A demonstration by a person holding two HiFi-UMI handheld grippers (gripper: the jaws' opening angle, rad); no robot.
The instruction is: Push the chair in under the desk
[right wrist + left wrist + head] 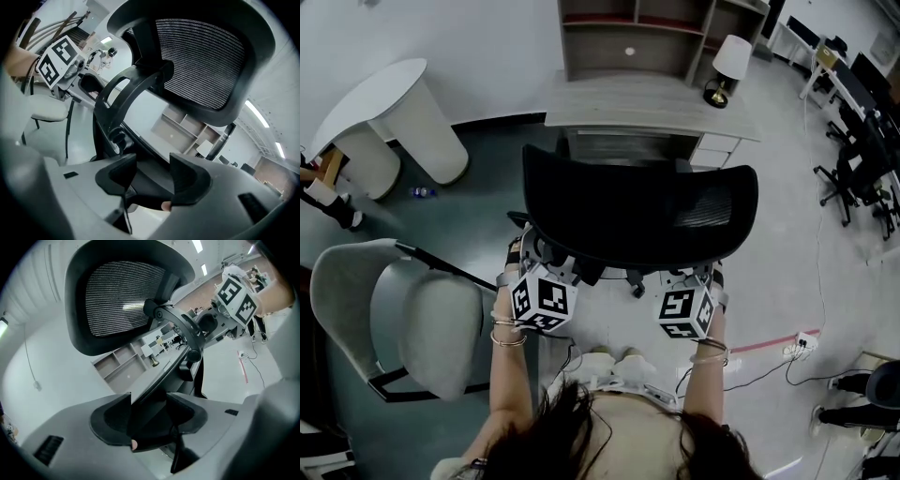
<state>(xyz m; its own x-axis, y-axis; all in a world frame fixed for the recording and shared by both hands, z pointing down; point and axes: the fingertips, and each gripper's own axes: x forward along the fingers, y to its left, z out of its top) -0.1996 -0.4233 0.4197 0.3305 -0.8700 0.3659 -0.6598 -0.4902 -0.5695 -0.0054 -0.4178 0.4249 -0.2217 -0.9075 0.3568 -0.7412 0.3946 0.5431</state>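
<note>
A black office chair with a mesh backrest (637, 211) stands facing a pale wooden surface (647, 105), its backrest near the front edge. The left gripper (149, 416) and right gripper (152, 180) each have their fingers clamped on a black part of the chair below the backrest, one on each side.

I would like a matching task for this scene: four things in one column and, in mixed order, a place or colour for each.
Things:
1. lamp
2. chair
3. armchair
4. round table

Descriptions:
a. black, mesh back
b. white, top left of the head view
c. on the desk
d. pale grey, lower left of the head view

Pairs: 1-c, 2-a, 3-d, 4-b
</note>
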